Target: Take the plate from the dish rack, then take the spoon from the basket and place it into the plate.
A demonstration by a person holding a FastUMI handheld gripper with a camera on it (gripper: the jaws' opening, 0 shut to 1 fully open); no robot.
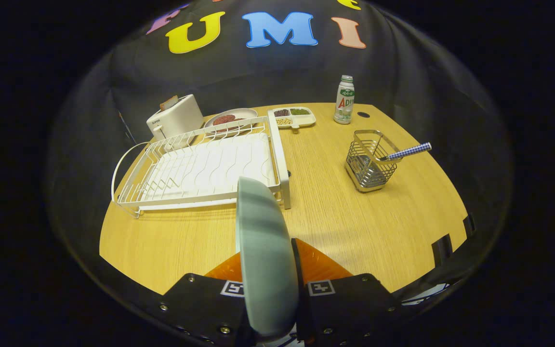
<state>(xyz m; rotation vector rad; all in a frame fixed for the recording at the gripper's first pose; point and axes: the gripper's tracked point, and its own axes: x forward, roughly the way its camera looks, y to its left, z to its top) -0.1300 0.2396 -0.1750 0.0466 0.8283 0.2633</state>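
A white toaster (175, 117) with a slice poking from its slot stands at the far left of the wooden counter (354, 226), at about eleven o'clock. Just right of it, toward twelve o'clock, lies a round dish (231, 118) holding something dark reddish, and beside that a white divided tray (293, 117) with dark, green and pale fillings in its compartments. Farther right, at about one o'clock, a small white bottle (344, 100) with a green cap stands upright, with a dark round hole (363, 115) in the counter just beside it.
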